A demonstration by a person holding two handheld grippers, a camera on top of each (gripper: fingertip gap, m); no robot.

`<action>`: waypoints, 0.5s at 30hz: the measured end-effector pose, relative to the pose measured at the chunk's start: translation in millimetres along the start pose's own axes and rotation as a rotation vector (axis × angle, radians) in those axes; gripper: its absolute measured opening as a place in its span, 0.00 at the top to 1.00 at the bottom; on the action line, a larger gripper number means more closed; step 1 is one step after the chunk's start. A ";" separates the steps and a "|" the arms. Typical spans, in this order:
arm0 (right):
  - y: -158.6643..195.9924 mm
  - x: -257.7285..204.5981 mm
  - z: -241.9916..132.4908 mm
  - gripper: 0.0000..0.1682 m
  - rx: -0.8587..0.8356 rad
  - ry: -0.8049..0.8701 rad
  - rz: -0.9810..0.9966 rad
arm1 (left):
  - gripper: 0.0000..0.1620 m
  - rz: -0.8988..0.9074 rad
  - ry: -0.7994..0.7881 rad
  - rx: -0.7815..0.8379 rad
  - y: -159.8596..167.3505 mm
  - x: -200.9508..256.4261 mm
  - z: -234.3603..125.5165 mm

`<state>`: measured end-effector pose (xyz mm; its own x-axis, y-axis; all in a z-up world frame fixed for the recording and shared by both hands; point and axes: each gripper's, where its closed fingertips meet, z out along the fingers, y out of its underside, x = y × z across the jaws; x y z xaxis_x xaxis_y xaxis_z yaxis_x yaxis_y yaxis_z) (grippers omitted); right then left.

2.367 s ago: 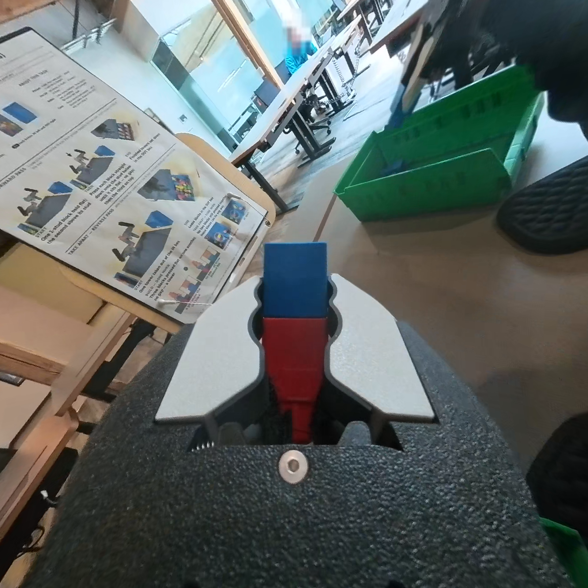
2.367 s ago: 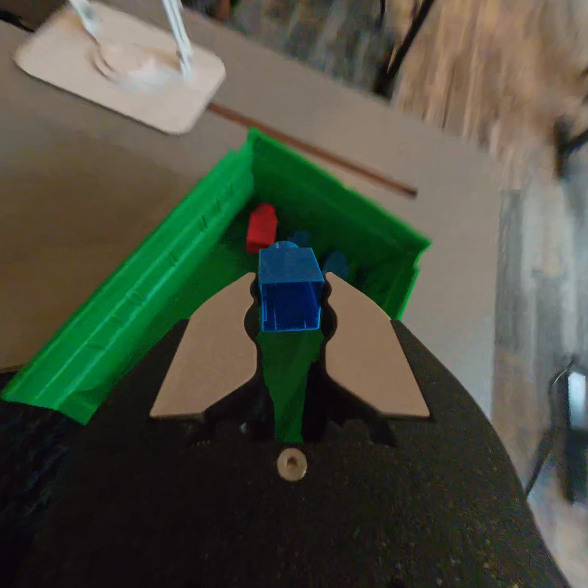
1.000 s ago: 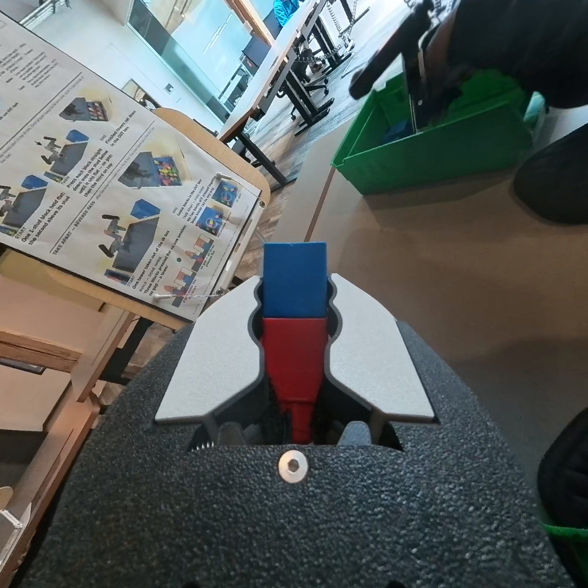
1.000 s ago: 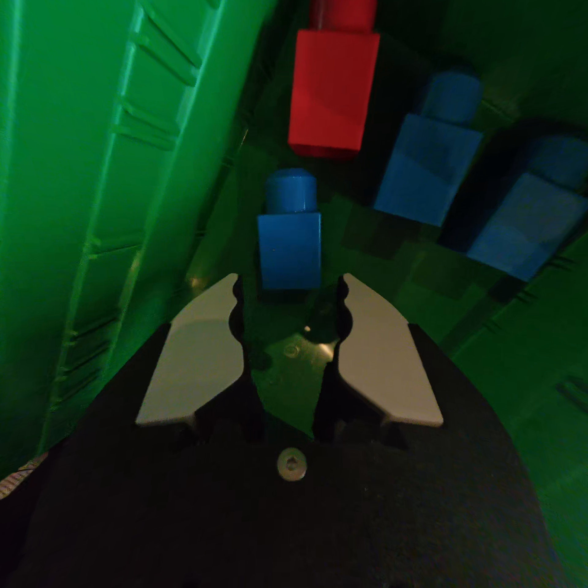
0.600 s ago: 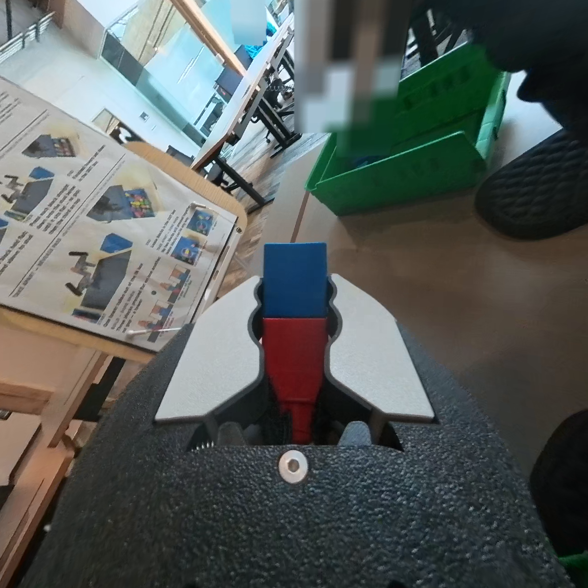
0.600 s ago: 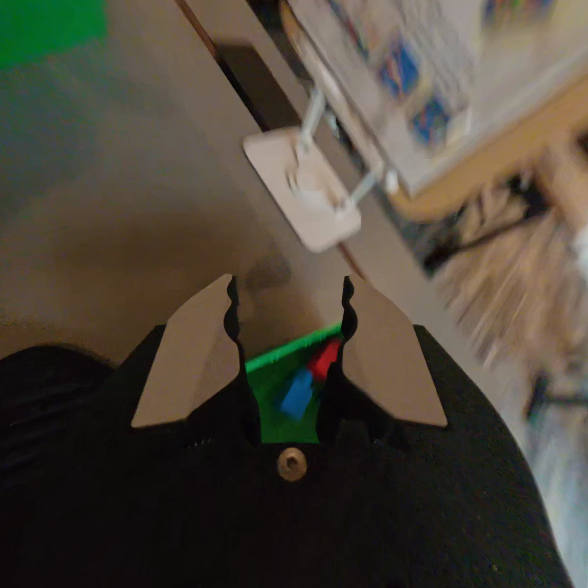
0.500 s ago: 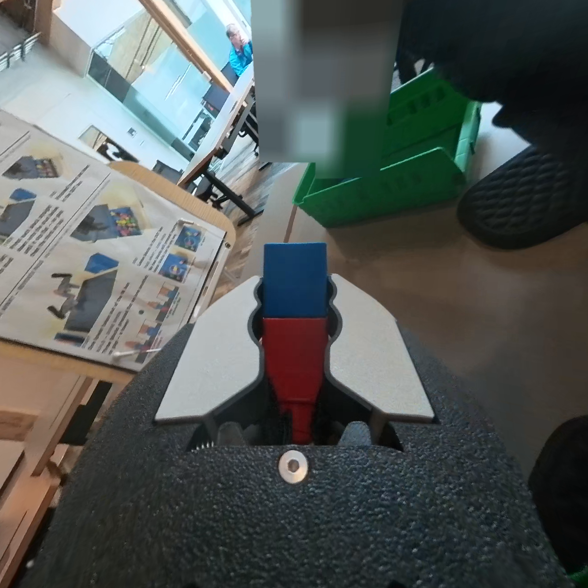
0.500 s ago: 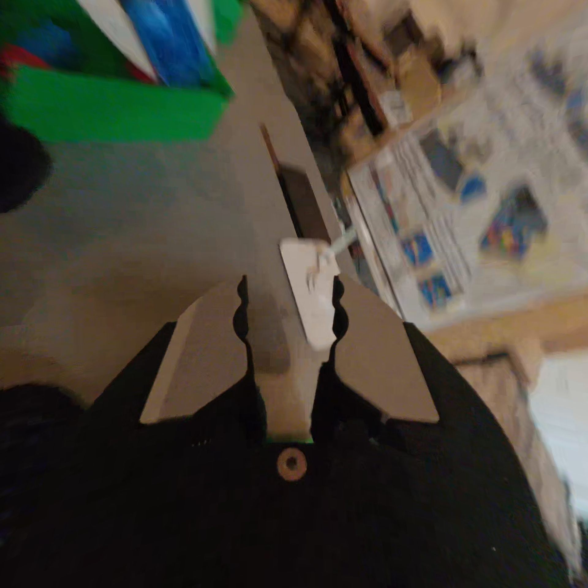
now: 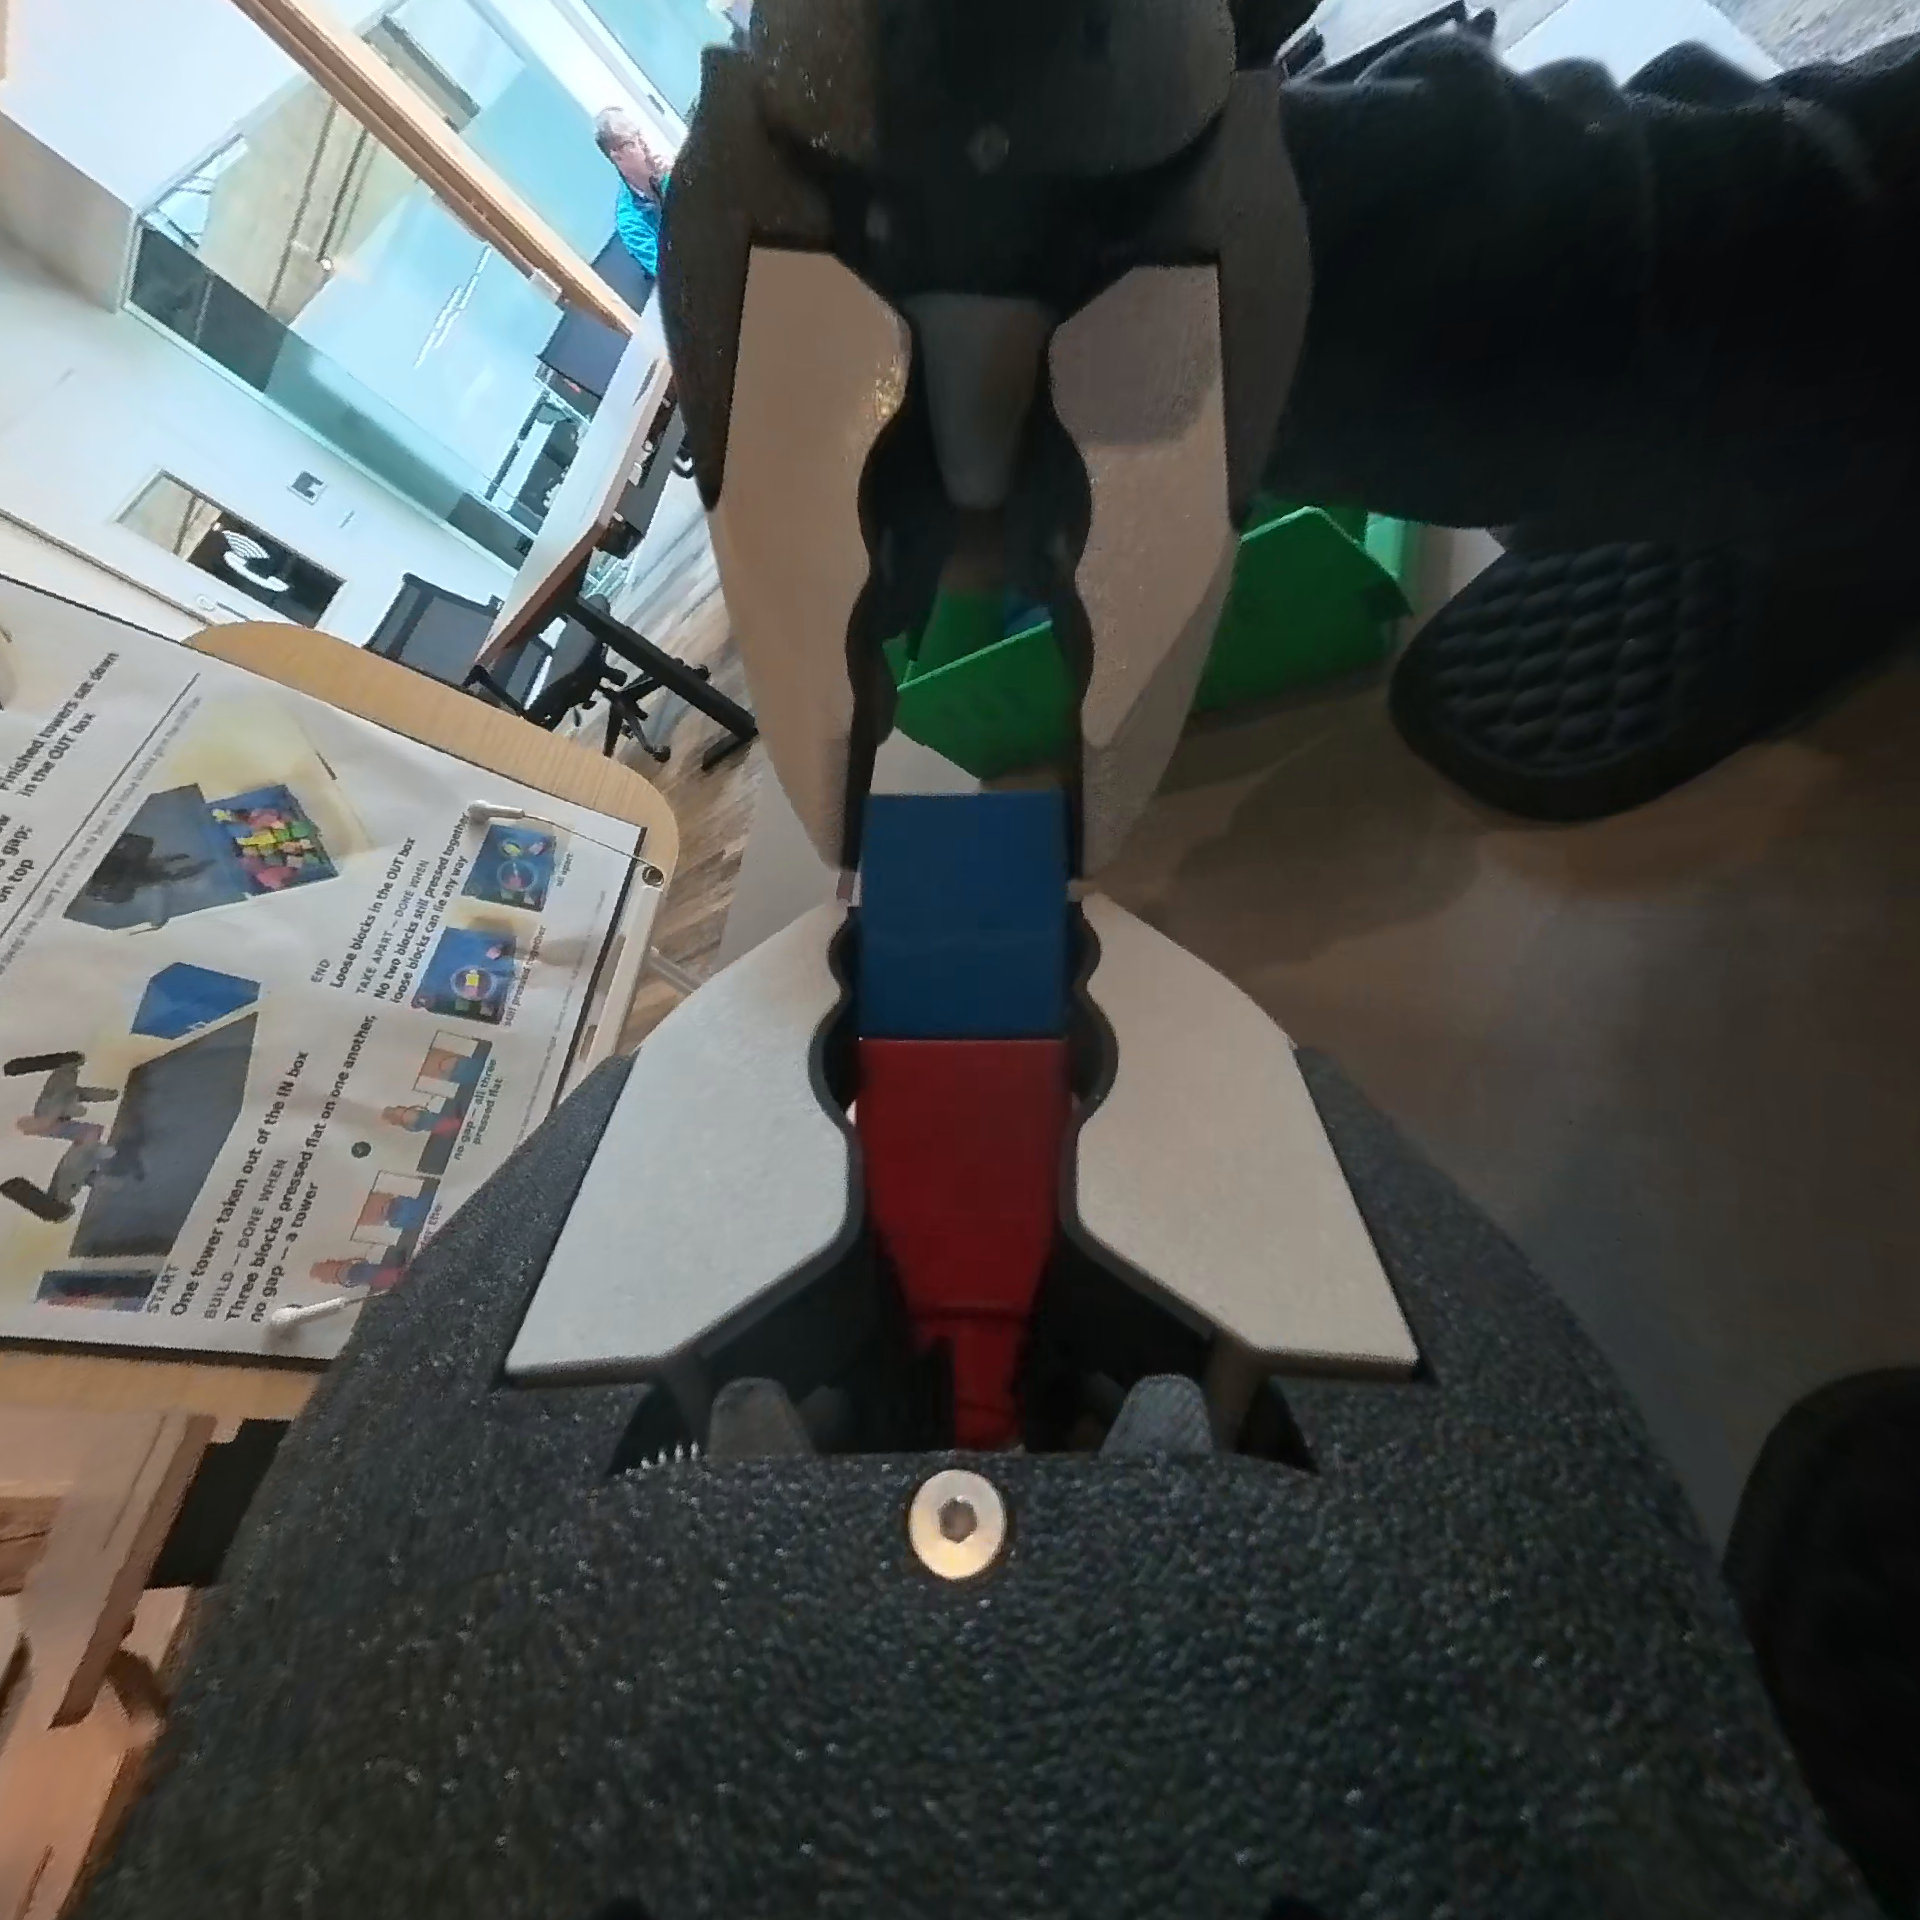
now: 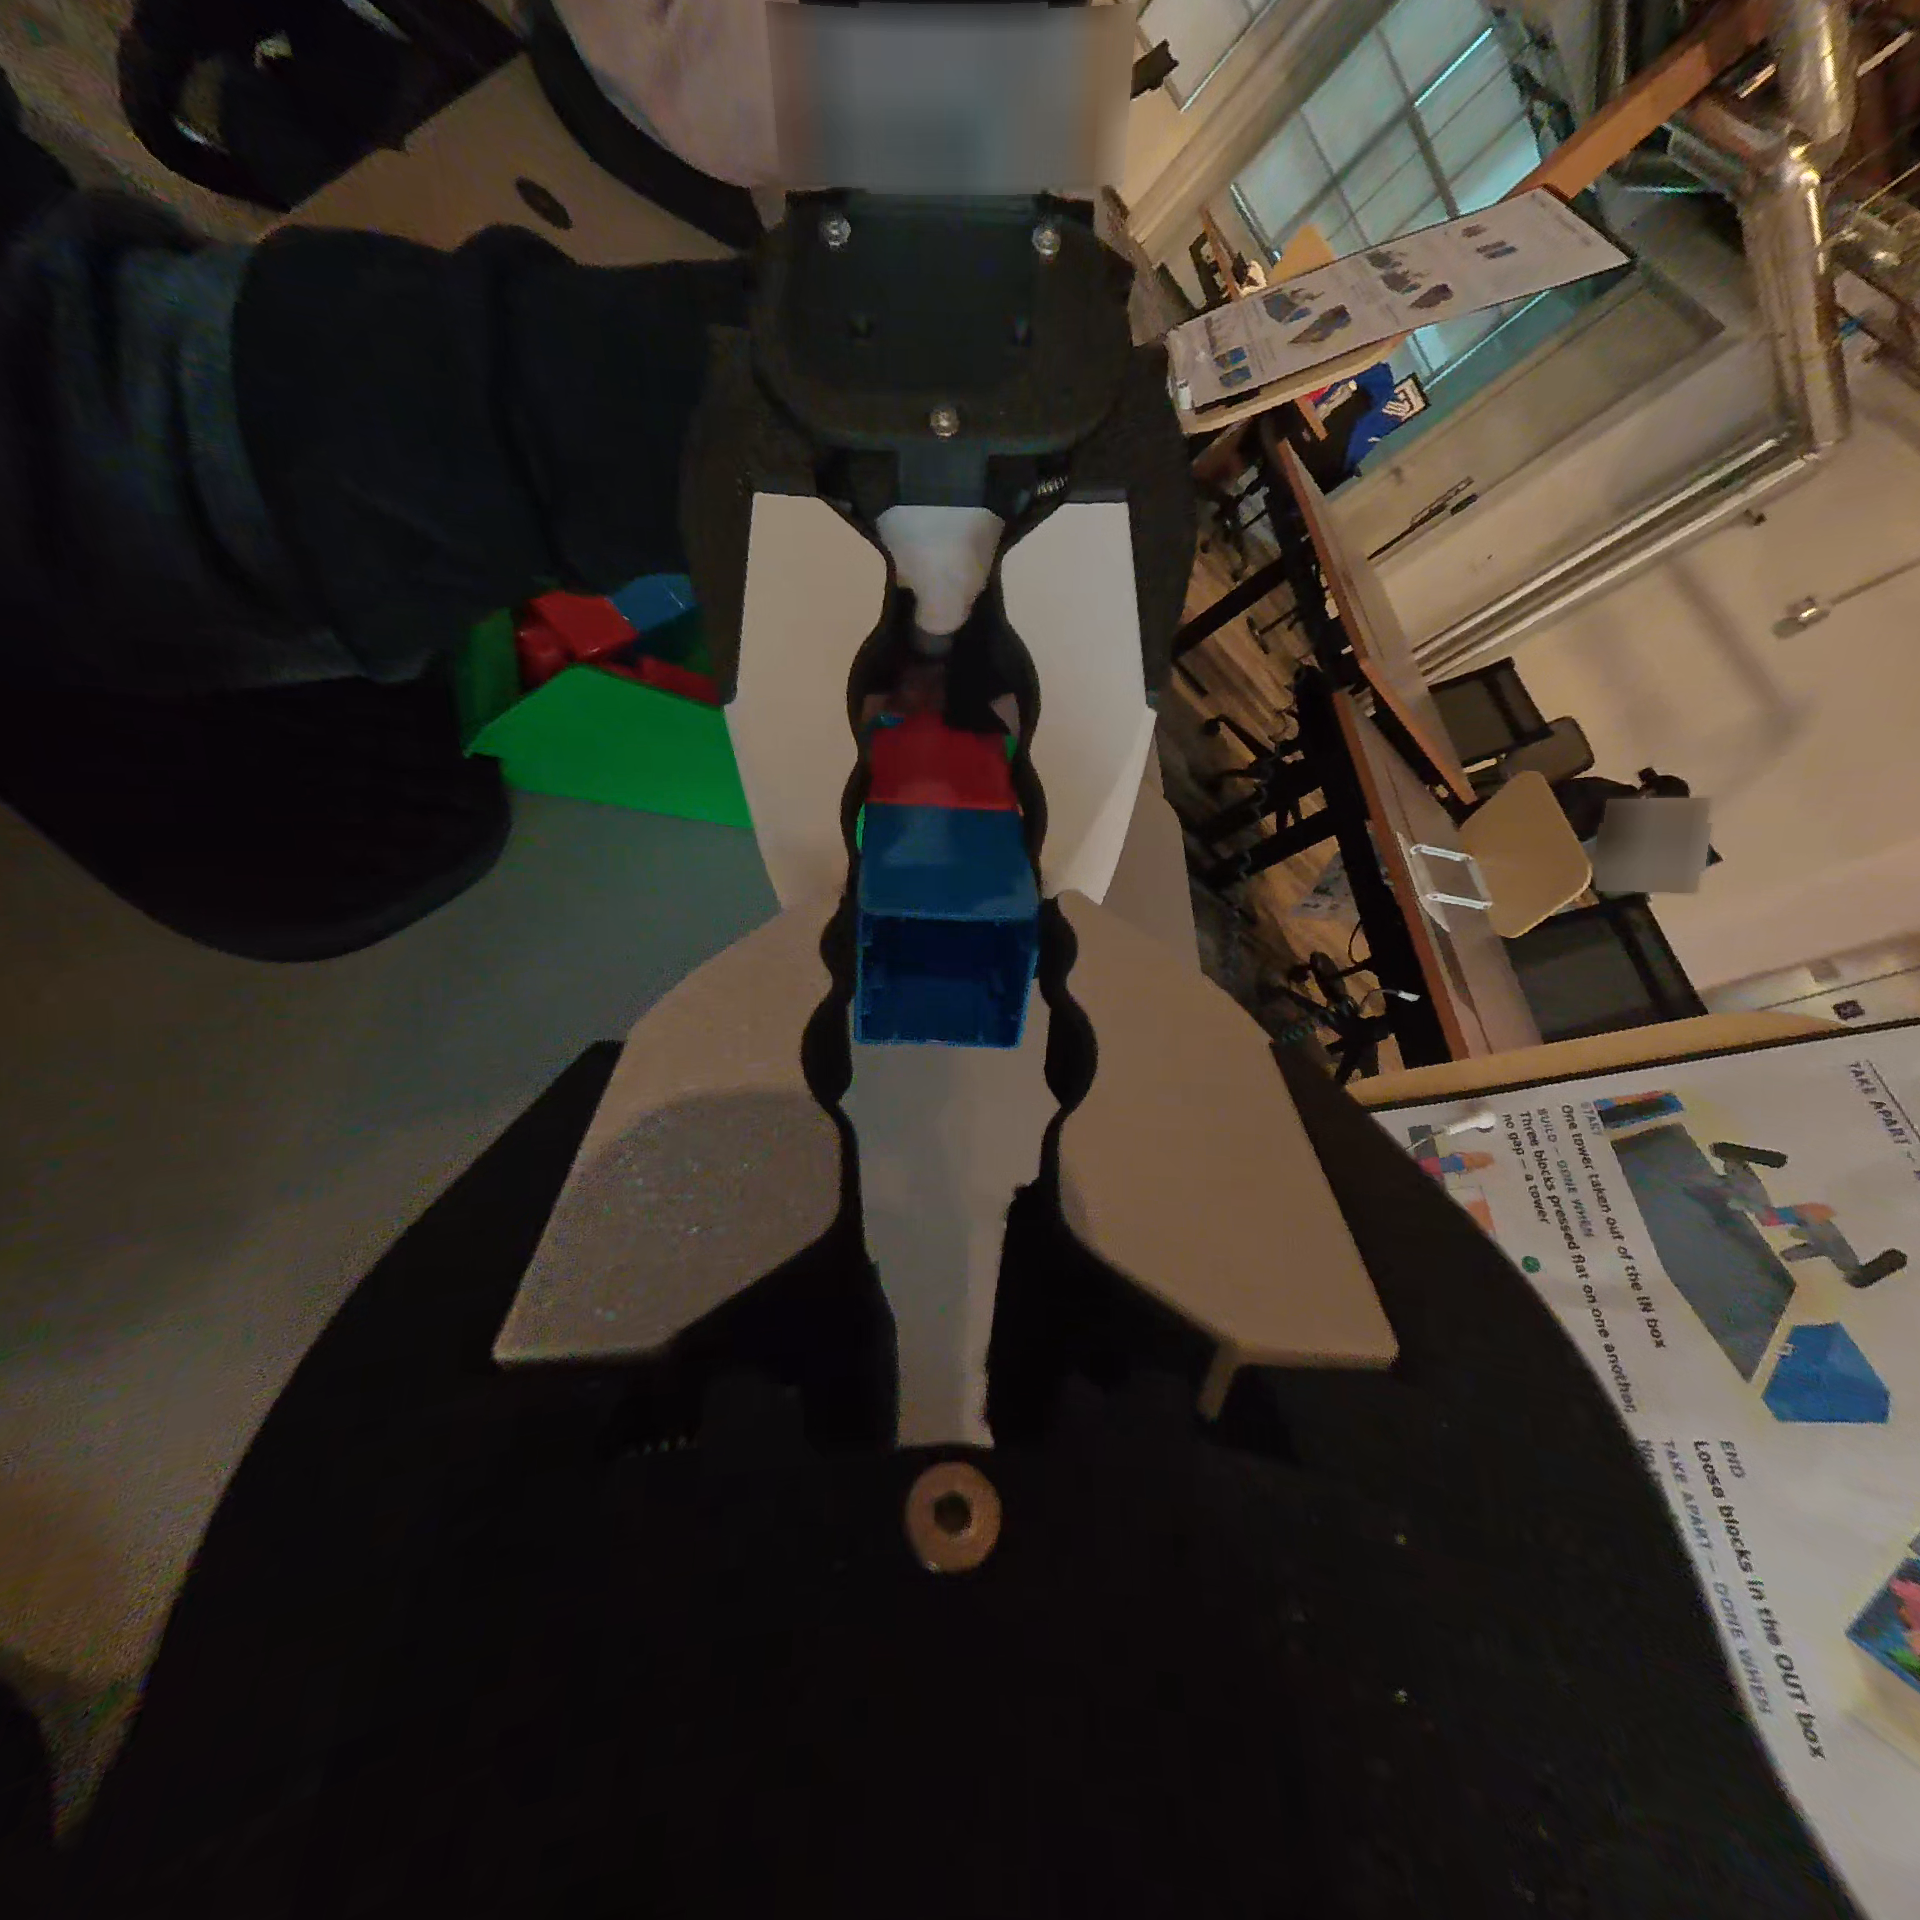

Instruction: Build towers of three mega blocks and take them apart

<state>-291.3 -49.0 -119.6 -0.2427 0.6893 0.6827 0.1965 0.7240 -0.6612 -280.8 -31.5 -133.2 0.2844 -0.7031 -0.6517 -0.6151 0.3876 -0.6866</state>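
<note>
Your right gripper (image 9: 961, 831), which was down in the green bin (image 9: 982, 707) a second ago, now faces your left gripper (image 9: 961, 966) tip to tip, its fingers pinching the far end of the blue block (image 9: 961, 925). Your left gripper keeps its clamp on the blue block and the red block (image 9: 956, 1153) behind it. Only the right wrist view shows the blue block's hollow underside (image 10: 940, 982). The red block's stud is lost in shadow between your left fingers.
</note>
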 end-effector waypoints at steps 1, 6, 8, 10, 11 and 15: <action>0.1 -0.1 -0.1 0.80 0.004 -0.001 -0.002 | 0.78 0.004 -0.002 0.000 0.2 -0.1 0.1; -2.8 1.1 -10.5 0.80 0.036 0.001 -0.019 | 0.73 0.001 -0.028 0.004 1.4 -4.4 -0.8; -3.8 3.4 -17.8 0.81 0.054 0.012 -0.019 | 0.73 0.002 -0.039 -0.030 9.1 -6.3 -2.4; -6.6 3.5 -22.8 0.80 0.080 0.009 -0.015 | 0.75 -0.001 -0.035 -0.043 12.8 -5.9 -2.9; -7.1 3.4 -23.8 0.81 0.084 0.009 -0.017 | 0.75 0.004 -0.032 -0.040 12.5 -5.4 -2.4; -1.4 2.3 -24.1 0.80 0.049 0.005 -0.021 | 0.75 0.025 -0.027 -0.075 14.8 -3.8 -0.5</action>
<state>-269.3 -47.8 -109.6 -0.2417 0.6739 0.6982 0.1445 0.7365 -0.6608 -291.3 -23.4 -140.8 0.2877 -0.6770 -0.6775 -0.6752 0.3583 -0.6448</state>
